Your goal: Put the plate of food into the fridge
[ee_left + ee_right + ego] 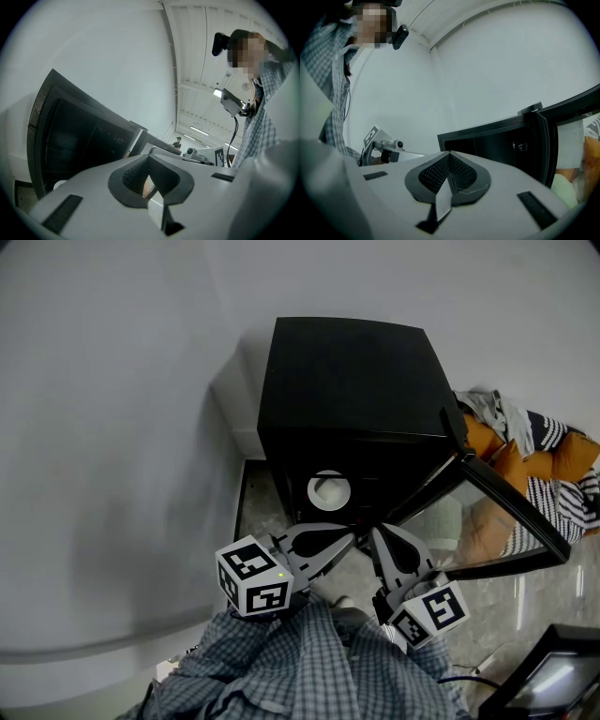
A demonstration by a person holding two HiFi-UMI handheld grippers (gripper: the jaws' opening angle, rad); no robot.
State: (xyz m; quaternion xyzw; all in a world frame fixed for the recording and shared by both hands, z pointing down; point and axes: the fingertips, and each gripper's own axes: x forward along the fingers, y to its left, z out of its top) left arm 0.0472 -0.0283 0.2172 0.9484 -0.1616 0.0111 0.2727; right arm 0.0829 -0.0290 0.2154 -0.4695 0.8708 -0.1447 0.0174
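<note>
White plate (329,490) inside black fridge (352,381), door (511,501) open

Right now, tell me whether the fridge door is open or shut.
Open. The fridge door stands swung out to the right, and a white plate shows in the dark opening of the fridge.

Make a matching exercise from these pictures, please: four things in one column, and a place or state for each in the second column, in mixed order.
Things:
1. fridge door
2. plate
3. left gripper
4. orange and striped cushions

Places or states:
A. inside the fridge
B. jaws together, holding nothing
C. swung open
D. on the floor, to the right of the fridge

Pairs: 1-C, 2-A, 3-B, 4-D
</note>
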